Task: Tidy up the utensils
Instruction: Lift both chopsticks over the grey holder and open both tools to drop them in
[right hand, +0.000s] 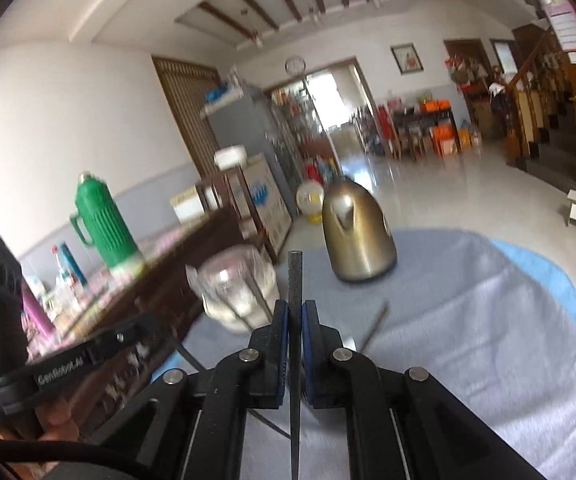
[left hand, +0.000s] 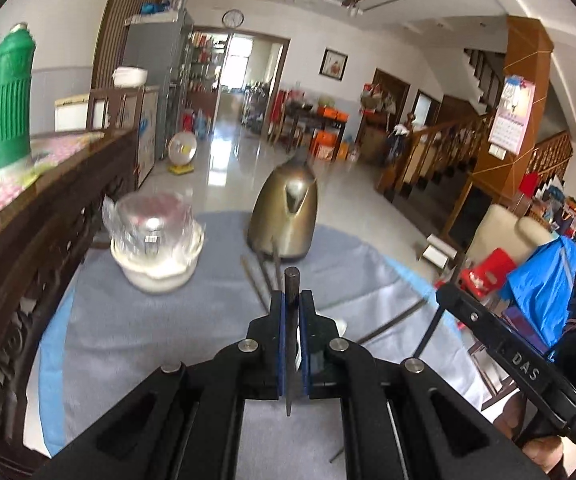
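Two grippers, left point(left hand: 292, 300) and right point(right hand: 295, 308), each clamp a chopstick (upright).

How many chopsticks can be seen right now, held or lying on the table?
About 6: one in the left gripper, one in the right gripper, two or three by the kettle, one further right. Blur may hide more.
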Demonstrator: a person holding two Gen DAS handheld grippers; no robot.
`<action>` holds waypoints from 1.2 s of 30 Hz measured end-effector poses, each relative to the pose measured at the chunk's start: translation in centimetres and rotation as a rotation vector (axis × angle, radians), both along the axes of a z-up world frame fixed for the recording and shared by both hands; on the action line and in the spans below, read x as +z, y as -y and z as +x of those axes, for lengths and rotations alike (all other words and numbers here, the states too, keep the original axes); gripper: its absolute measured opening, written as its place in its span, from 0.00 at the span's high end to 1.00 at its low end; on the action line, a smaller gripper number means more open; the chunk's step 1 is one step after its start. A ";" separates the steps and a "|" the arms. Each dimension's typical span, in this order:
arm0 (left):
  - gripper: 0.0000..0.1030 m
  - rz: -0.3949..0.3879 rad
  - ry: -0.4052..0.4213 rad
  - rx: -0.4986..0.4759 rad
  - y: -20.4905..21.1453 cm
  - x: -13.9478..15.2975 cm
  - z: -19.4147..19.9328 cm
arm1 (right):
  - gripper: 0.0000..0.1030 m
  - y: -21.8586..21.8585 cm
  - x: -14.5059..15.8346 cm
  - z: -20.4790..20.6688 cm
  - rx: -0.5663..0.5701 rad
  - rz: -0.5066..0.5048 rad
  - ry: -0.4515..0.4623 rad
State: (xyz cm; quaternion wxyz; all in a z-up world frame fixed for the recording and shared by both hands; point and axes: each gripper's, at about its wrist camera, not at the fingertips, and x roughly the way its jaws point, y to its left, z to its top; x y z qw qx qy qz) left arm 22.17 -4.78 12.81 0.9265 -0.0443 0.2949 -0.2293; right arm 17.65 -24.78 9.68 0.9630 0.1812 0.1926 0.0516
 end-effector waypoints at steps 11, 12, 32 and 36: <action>0.94 -0.023 0.153 -0.022 1.3 6.0 0.5 | 0.93 -0.8 5.7 1.5 -0.143 -0.084 0.209; 0.94 -0.026 0.166 -0.016 1.4 6.1 0.6 | 0.93 -0.9 5.6 1.9 -0.159 -0.094 0.218; 0.93 -0.030 0.015 0.018 3.1 -2.1 3.5 | 0.92 -1.8 0.8 5.5 -0.147 -0.130 0.071; 0.93 -0.007 -0.028 0.003 2.7 -2.7 3.0 | 0.91 -0.9 0.2 4.9 -0.117 -0.088 0.024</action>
